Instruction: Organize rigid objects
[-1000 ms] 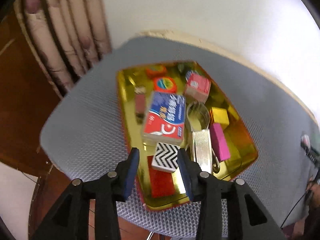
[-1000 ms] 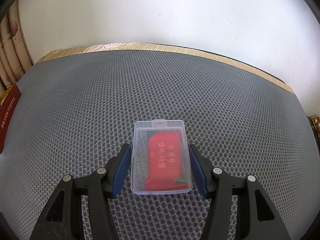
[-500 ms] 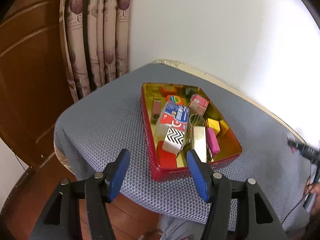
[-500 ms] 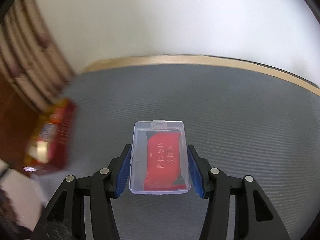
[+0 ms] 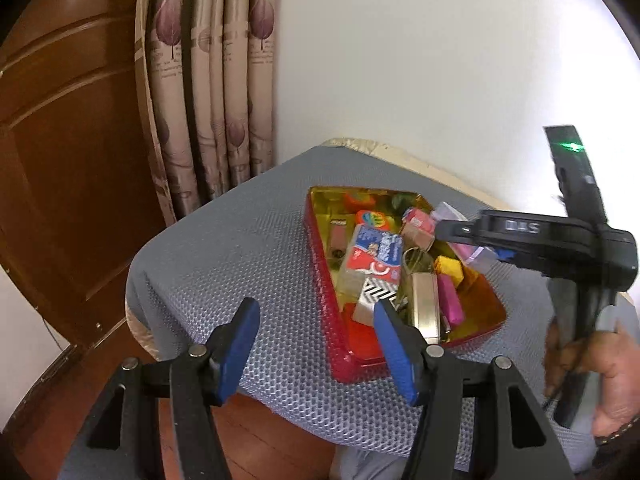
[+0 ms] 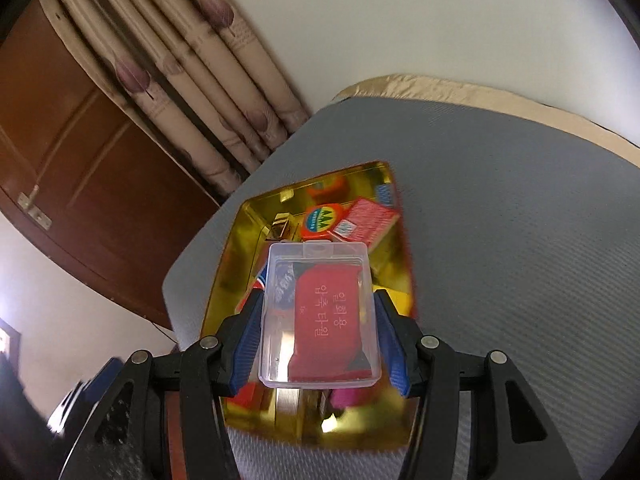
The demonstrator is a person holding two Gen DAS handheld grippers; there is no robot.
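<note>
A red tin tray with a gold inside point(image 5: 340, 364) sits on the grey mesh table, holding several small boxes, a zigzag box point(image 5: 378, 294) and a silver case point(image 5: 426, 312). My right gripper point(image 6: 320, 340) is shut on a clear plastic box with a red packet point(image 6: 320, 312), held above the tray point(image 6: 236, 240). In the left wrist view that gripper point(image 5: 472, 240) reaches in from the right over the tray's far side. My left gripper point(image 5: 316, 344) is open and empty, at the tray's near left corner, above the table.
The grey mesh table point(image 5: 240, 248) ends close on the left and front, with wooden floor below. A curtain point(image 5: 208, 80) and a brown wooden door point(image 5: 60, 160) stand at the left, a white wall behind. The person's hand point(image 5: 592, 364) is at the right.
My right gripper has swung left with the clear box, from over the bare mesh to above the tray. My left gripper has pulled back and up from the tray and opened wider.
</note>
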